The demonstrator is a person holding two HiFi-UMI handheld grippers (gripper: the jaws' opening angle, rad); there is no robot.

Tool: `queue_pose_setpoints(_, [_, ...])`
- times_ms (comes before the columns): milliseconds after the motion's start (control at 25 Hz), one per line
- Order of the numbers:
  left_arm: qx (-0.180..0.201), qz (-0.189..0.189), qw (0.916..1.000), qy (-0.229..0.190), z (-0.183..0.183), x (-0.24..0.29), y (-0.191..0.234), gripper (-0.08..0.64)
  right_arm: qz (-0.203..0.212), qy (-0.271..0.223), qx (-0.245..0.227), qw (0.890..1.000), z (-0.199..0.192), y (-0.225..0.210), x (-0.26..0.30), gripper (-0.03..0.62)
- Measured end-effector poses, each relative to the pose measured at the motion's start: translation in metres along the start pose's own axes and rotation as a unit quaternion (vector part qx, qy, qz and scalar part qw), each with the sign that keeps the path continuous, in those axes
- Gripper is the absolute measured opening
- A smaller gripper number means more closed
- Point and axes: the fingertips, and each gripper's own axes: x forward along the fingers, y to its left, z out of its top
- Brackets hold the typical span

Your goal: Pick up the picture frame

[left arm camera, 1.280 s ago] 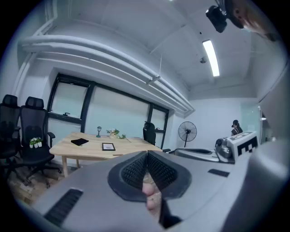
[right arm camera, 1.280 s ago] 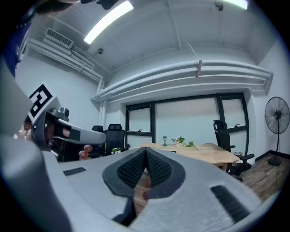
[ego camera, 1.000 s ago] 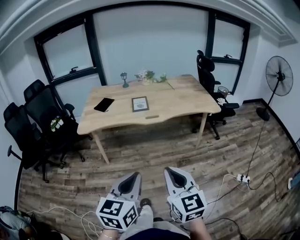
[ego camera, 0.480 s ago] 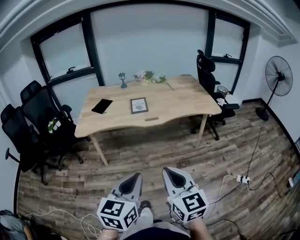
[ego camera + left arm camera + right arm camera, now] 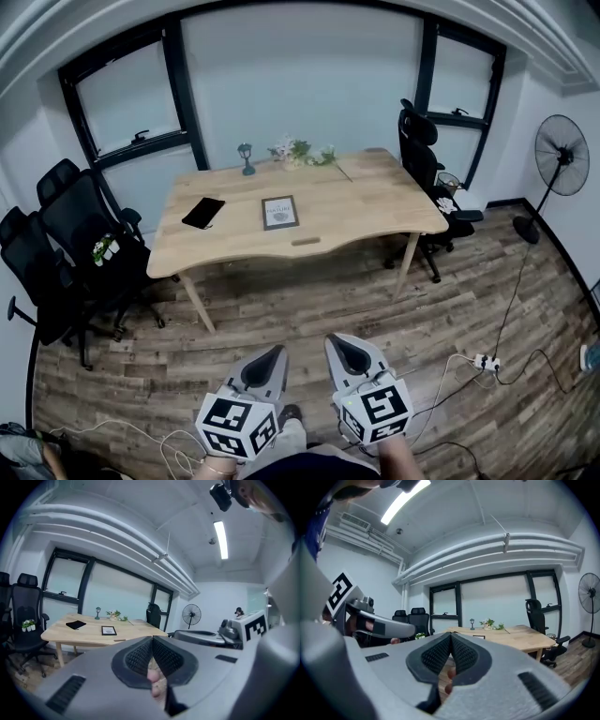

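Approach stage: my left gripper point(image 5: 272, 354) and right gripper point(image 5: 337, 345) sit low over the brown plank floor point(image 5: 300, 309), both jaws together, empty. The small dark-rimmed picture frame point(image 5: 279, 212) lies flat on the pale wooden bench point(image 5: 375, 202), well apart. Next, I judge: close in, part one pair of jaws.

surface point(image 5: 375, 202): pale wood
frame point(image 5: 279, 212): black border, white middle
floor point(image 5: 309, 309): brown planks
chairs point(image 5: 80, 220): black
left gripper point(image 5: 277, 350), right gripper point(image 5: 331, 339): grey, black-white markers
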Motion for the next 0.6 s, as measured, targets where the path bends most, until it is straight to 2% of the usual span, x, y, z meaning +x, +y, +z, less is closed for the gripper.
queue_pose_setpoints(600, [-0.005,-0.003,1.0000,0.008,0.009,0.044,0.043,0.008,0.004,0.019,-0.006,1.000,-0.005,-0.017,0.059,0.000])
